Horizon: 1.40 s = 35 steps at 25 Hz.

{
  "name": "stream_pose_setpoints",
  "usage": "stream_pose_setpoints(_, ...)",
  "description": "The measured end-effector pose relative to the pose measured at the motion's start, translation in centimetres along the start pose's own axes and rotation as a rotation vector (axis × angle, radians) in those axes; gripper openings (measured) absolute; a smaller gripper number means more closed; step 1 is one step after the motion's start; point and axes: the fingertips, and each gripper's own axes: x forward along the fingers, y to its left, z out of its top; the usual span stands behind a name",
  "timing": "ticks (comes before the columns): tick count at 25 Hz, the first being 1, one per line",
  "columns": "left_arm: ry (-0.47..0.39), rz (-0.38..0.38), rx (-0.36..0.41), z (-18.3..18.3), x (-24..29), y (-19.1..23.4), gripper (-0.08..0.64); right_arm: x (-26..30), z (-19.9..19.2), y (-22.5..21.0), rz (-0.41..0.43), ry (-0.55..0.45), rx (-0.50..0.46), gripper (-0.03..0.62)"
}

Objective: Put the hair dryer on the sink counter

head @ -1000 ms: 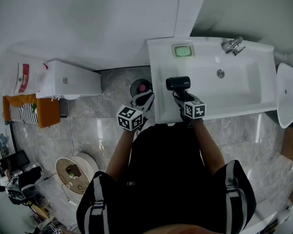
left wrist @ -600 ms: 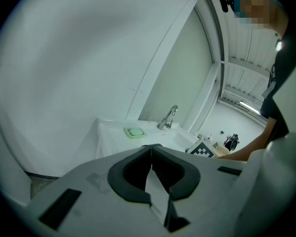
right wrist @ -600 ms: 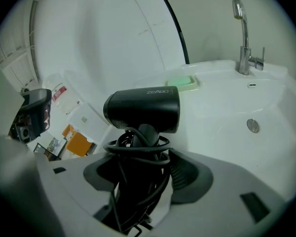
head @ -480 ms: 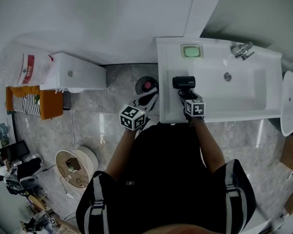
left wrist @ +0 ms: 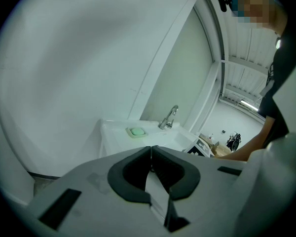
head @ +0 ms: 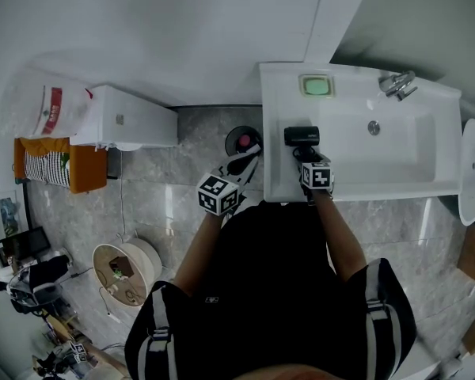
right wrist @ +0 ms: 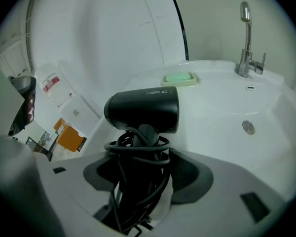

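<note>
Hair dryer [head: 301,135], black and with its cord wound round the handle, sits in the right gripper [head: 304,157], whose jaws are clamped on the wrapped handle; the right gripper view shows the cord loops [right wrist: 138,149] bunched between the two pads and the barrel lying crosswise above them. From the head view the dryer is over the left part of the sink counter [head: 279,117], between the counter's left edge and the basin [head: 380,145], nearer the front edge than the back; whether it touches the surface cannot be told. A green soap dish [head: 317,85] lies near the back-left corner, and the faucet [head: 399,84] stands at the back edge behind the basin, whose drain [right wrist: 247,127] shows to the dryer's right. The left gripper [head: 248,152] is held off the counter, over the floor just beside the counter's left edge, its jaws closed tip to tip with nothing between them.
</note>
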Motion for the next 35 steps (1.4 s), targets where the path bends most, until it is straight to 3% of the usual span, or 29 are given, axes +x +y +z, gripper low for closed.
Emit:
stream_pose_setpoints(10,-0.010,-0.006,0.000,-0.2,-0.3,-0.4,0.020,0.3,-0.1,0.0,-0.015,-0.005,-0.009,0.330)
stream_pose_setpoints(14,-0.017,-0.017,0.001,-0.2,-0.1,-0.7,0.020,0.1,0.1,0.3,-0.029,-0.005,-0.053,0.334)
stream_pose_setpoints(24,-0.048,-0.061,0.013,0.6,0.4,-2.1,0.020,0.0,-0.1,0.6,0.019,0.024,-0.067,0.344)
stream_pose_setpoints(35,-0.069,-0.103,0.016,0.7,0.4,-3.0,0.020,-4.7,-0.2,0.2,0.020,-0.104,-0.074,0.348)
